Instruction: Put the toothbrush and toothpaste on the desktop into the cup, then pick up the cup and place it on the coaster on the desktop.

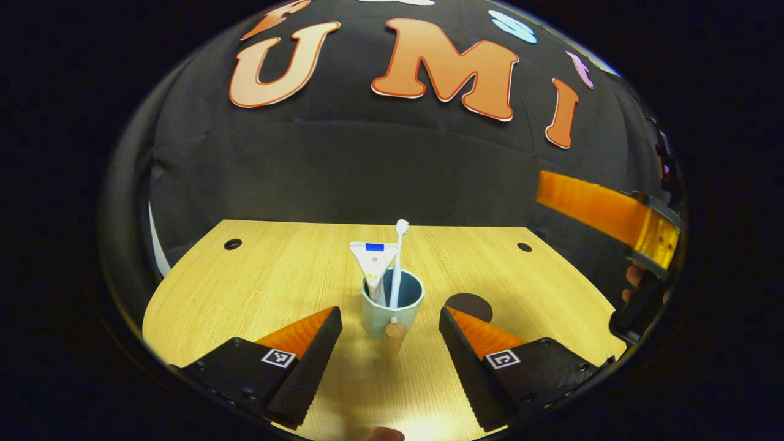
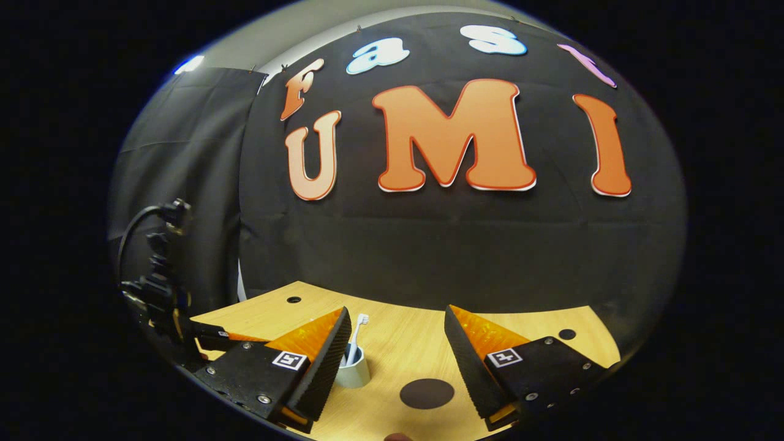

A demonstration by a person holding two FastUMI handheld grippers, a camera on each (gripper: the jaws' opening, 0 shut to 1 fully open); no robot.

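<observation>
I see the cup (image 1: 392, 312), brush (image 1: 399, 257) and paste (image 1: 373, 266) upright inside, dead ahead between my spread left gripper (image 1: 390, 321) fingers, the coaster (image 1: 468, 306) just right of it; the right gripper (image 2: 397, 343) is spread too.

The left gripper (image 1: 389, 318) is open, just in front of the cup (image 1: 392, 309). The toothbrush (image 1: 398, 263) and toothpaste (image 1: 373, 266) stand inside it. The dark coaster (image 1: 468, 304) lies beside the cup on the desktop (image 1: 257, 288).
</observation>
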